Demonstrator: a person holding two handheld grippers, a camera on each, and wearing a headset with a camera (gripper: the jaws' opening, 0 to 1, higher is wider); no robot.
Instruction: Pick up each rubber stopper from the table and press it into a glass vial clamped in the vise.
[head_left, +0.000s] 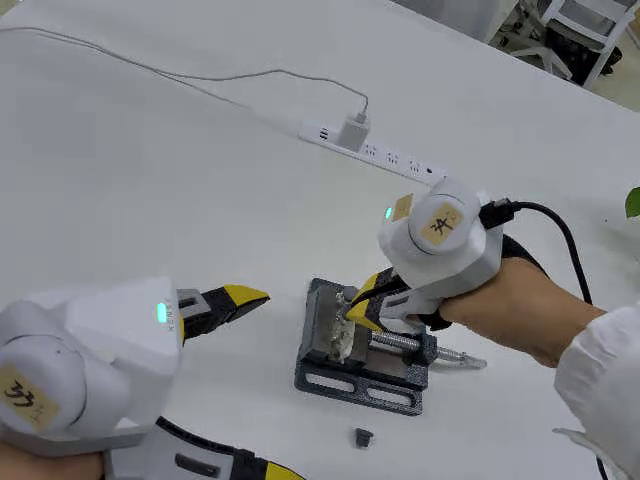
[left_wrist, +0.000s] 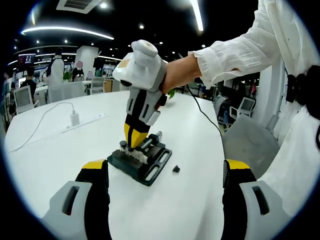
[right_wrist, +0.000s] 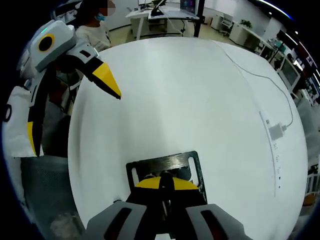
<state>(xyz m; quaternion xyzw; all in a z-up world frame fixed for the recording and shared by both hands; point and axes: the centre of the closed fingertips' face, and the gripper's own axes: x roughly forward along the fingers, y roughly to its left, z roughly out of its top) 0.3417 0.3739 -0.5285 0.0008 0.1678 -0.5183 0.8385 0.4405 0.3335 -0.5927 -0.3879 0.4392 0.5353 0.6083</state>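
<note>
Head view first: a broad white table (head_left: 150, 150) runs under everything. A white power strip (head_left: 385, 150) lies toward its far side, with a charger (head_left: 354, 130) plugged into it and a thin cable (head_left: 200, 75) trailing off to the left. Past the table's far corner stand office chairs (head_left: 580, 30). The left gripper view adds a dark ceiling with strip lights, and people well back at desks.

Near me on the table sits the dark vise (head_left: 360, 375), its screw handle (head_left: 440, 352) pointing right. Between its jaws stand glass vials (head_left: 340, 338), upright, and in the left gripper view dark tops show on them. One loose rubber stopper (head_left: 363, 436) lies on the table just in front of the vise, apart from it.

My right hand (head_left: 510, 305), white sleeve at the wrist, holds the right gripper (head_left: 357, 306) tilted steeply down. Its yellow-and-black jaws come to a point over the vials and touch the top of one. The jaws are pressed together; whether a stopper is pinched between them I cannot tell — the tips hide it. A black cord (head_left: 560, 235) loops from the back of that gripper.

My left gripper (head_left: 268, 385) sits low at the left, roughly level with the table and pointing toward the vise, well short of it. Its jaws stand wide apart — in its own view the vise and the loose stopper show in the gap.
</note>
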